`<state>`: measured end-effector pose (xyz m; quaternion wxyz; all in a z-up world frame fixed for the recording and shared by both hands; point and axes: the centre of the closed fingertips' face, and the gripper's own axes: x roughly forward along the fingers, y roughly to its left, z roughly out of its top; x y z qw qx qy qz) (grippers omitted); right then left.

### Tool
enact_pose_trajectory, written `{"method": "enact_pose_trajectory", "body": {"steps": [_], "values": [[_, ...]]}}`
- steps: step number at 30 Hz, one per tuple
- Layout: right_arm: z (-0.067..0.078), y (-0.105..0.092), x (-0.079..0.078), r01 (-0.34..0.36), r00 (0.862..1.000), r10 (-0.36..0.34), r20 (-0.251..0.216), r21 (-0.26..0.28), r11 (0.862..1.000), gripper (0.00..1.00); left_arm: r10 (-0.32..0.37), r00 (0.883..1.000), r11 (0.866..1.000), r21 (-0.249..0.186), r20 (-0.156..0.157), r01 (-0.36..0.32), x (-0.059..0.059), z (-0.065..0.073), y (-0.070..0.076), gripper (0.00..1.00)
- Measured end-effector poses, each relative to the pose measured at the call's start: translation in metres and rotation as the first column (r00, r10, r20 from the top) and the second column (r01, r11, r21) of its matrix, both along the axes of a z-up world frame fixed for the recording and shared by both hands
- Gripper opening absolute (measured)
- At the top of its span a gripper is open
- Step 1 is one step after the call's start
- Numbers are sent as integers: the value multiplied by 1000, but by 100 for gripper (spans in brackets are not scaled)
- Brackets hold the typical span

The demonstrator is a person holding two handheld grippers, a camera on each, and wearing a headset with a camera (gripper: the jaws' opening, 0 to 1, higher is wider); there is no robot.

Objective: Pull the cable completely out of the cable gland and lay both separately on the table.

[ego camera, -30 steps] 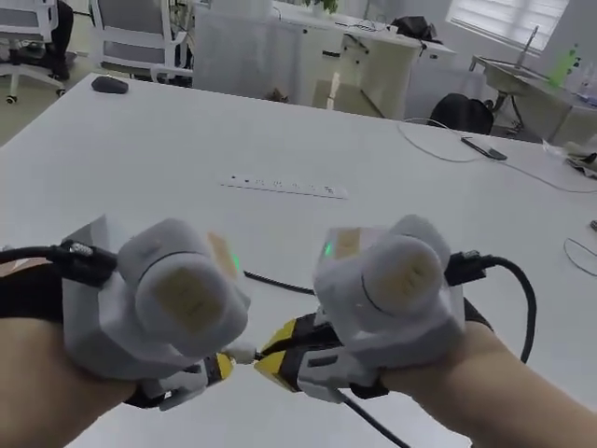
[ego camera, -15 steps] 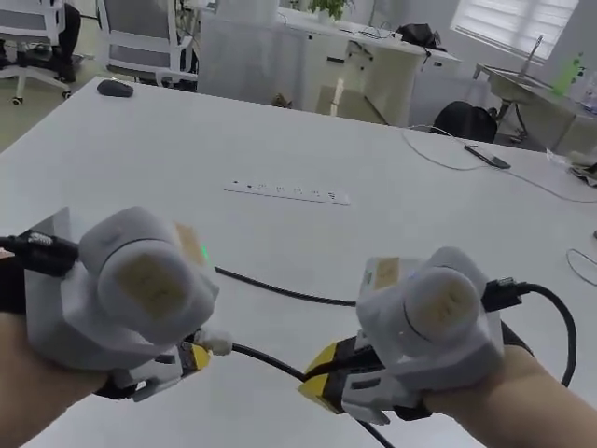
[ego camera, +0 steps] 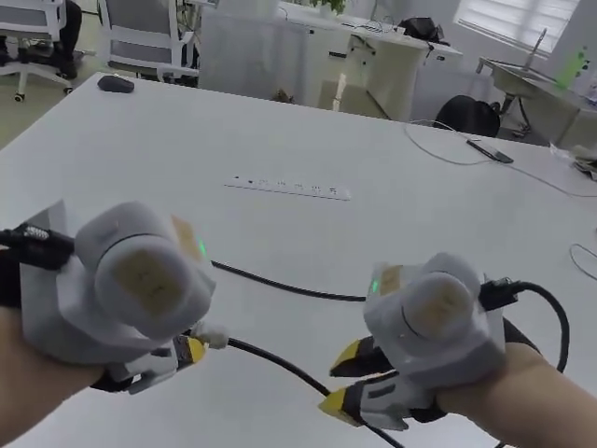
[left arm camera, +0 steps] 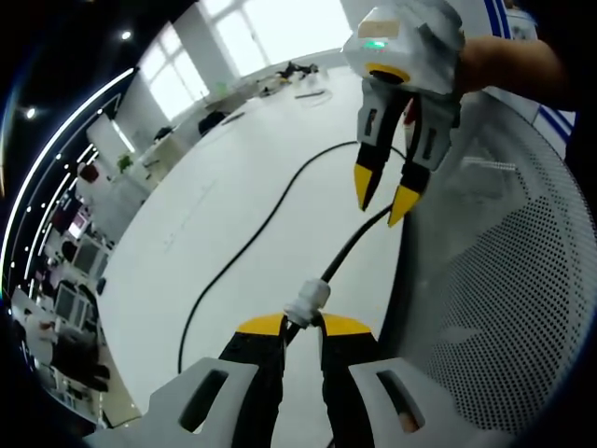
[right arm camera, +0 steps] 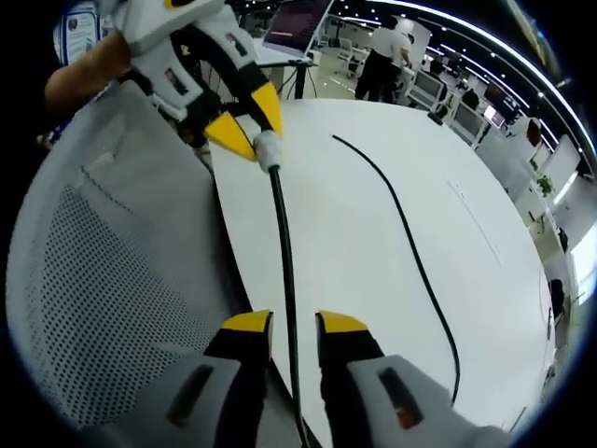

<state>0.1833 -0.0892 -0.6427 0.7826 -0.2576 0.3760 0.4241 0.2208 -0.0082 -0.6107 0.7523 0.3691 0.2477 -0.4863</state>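
Observation:
A white cable gland (ego camera: 213, 336) sticks out of my left gripper (ego camera: 191, 350), which is shut on it at the lower left of the head view. The black cable (ego camera: 270, 362) runs from the gland to the right, between the yellow jaws of my right gripper (ego camera: 343, 378), which stand open around it. In the left gripper view the gland (left arm camera: 306, 301) sits just beyond my left gripper (left arm camera: 303, 327), and the right gripper (left arm camera: 382, 191) hangs ahead with its tips apart. In the right gripper view the cable (right arm camera: 282, 243) passes through my right gripper (right arm camera: 292, 324) up to the gland (right arm camera: 266, 147).
The rest of the cable curves across the white table (ego camera: 392, 224). A white power strip (ego camera: 287, 188) lies mid-table, a mouse (ego camera: 116, 84) at the far left, a phone (ego camera: 489, 150) at the far right. A mesh chair back (left arm camera: 504, 280) is close by.
The two grippers have drawn apart, leaving a longer stretch of cable between them. The right gripper's jaws have opened around the cable. The left still holds the gland.

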Motion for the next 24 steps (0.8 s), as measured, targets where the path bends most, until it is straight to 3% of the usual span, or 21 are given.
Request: {"method": "enact_pose_trajectory", "body": {"steps": [1, 3, 7, 8, 9, 14, 15, 18, 24], "values": [[9, 16, 3, -6, 1000, 6, 16, 52, 999, 20, 0, 1000, 1000, 0, 0, 0, 0, 0, 0, 14], [19, 34, 7, -38, 999, 34, 38, 91, 995, 20, 0, 1000, 1000, -3, -2, 0, -2, 0, -1, 14], [28, 56, 19, -74, 993, 66, 95, 79, 994, 17, -6, 1000, 1000, -13, 1, 6, -4, 2, -4, 14], [27, 57, 21, -85, 991, 78, 105, 58, 995, 12, -6, 1000, 1000, -14, 1, 6, -4, 2, -4, 14], [27, 55, 22, -104, 988, 99, 118, 31, 994, 4, -5, 1000, 1000, -15, 4, 5, -4, 3, -4, 14], [24, 50, 19, -100, 990, 94, 103, 56, 993, 5, 9, 1000, 999, -36, -7, -10, -4, 4, -1, 14], [21, 46, 18, -99, 991, 95, 97, 37, 994, 5, 10, 1000, 1000, -17, 10, -9, -2, 3, 2, 14], [13, 33, 18, -87, 993, 85, 87, 8, 996, 5, 32, 999, 999, -32, -8, -32, 3, 2, 9, 14], [7, 7, 20, -53, 996, 55, 74, -26, 998, 5, 81, 997, 996, -31, 5, -81, 16, 5, 23, 14]]}}
